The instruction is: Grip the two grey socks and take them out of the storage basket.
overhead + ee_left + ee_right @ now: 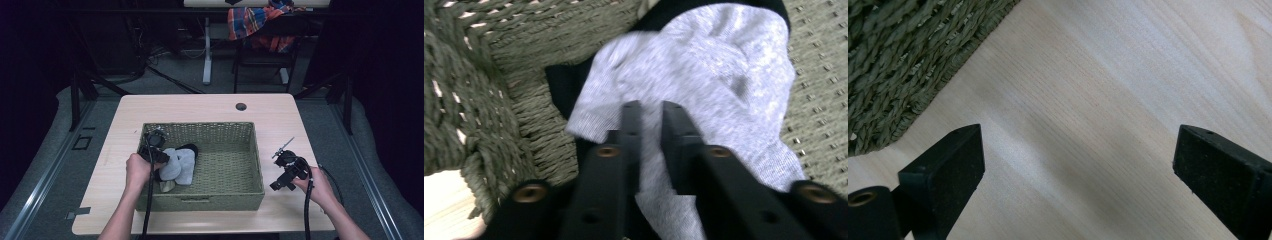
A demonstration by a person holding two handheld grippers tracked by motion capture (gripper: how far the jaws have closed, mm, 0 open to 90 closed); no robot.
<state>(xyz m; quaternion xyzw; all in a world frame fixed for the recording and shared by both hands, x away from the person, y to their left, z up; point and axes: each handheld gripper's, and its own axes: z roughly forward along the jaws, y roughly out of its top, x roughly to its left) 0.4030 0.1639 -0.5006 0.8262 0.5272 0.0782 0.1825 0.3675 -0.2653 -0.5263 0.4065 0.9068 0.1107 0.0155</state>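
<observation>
A green woven basket [235,150] stands in the middle of the table. In its left part lie grey socks [180,165] on a black piece of cloth [190,148]. My left gripper [159,159] is inside the basket at its left wall, and in the left gripper view its jaws stand nearly closed with a fold of the grey sock [704,80] pinched between them [651,107]. My right gripper [285,175] is held above the bare table right of the basket, with its jaws wide apart and nothing between them [1078,150].
The basket's wall [903,60] lies just left of the right gripper. A round cable hole [241,106] sits near the table's far edge. Behind the table stands a chair with a plaid cloth [255,22]. Bare wood [295,125] runs around the basket.
</observation>
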